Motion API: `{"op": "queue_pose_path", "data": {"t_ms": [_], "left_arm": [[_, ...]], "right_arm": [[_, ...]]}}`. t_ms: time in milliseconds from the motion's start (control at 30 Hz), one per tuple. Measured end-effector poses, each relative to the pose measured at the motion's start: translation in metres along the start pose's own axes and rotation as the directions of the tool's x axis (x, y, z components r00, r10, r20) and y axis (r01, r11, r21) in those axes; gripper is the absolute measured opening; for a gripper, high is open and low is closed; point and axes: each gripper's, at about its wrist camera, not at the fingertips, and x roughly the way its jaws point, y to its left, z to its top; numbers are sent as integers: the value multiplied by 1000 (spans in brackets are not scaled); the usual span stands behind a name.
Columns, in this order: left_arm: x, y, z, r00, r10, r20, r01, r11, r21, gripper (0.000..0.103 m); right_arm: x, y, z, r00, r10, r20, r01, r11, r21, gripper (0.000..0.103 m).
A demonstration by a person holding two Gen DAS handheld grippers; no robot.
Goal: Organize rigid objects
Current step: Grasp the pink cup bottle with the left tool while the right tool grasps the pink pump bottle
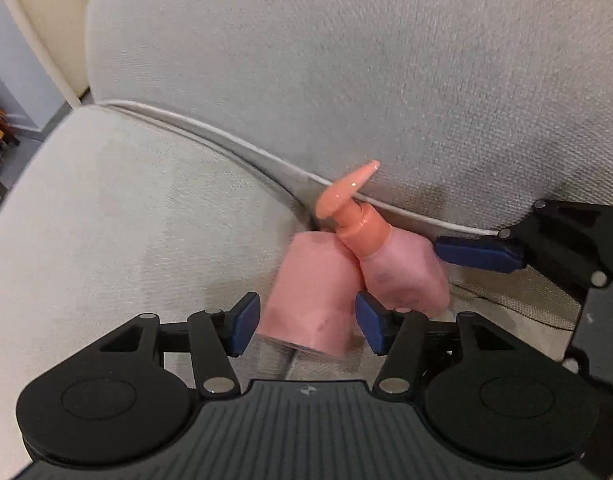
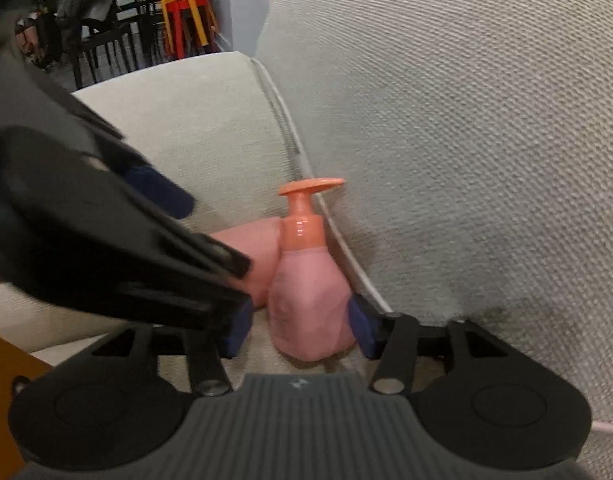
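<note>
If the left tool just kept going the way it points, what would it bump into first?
Probably the pink cup, which already sits between the left tool's open pads. Behind it leans the pink pump bottle, then the sofa's back cushion. Depth is hard to judge.

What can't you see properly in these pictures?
- Pink cup, right wrist view: mostly hidden behind the left claw.
- Pump bottle label: too blurred to read in either view.
- Right claw, left wrist view: only one finger shows; the frame's edge cuts off the rest.

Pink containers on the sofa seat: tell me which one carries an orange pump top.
The pink plastic pump bottle beside the grey sofa backrest carries it. The plain pink plastic cup leaning against it has no top.
</note>
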Motion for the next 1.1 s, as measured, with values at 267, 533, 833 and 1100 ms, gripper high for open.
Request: {"op": "queue_pose_path", "data": {"t_ms": [267, 533, 833, 1100], "left_arm": [[18, 8, 10, 996, -14, -88, 10, 999, -41, 64], [3, 33, -7, 982, -25, -189, -20, 972, -235, 60], [-11, 53, -51, 979, -42, -202, -33, 935, -352, 58], [-23, 49, -58, 977, -44, -210, -37, 929, -368, 45]], "right_arm": [[8, 6, -2, 998, -56, 2, 57, 997, -51, 55], [7, 10, -6, 999, -29, 24, 30, 998, -63, 55], [24, 32, -5, 995, -95, 10, 95, 981, -167, 61], [21, 31, -11, 996, -86, 15, 88, 979, -185, 53]]}}
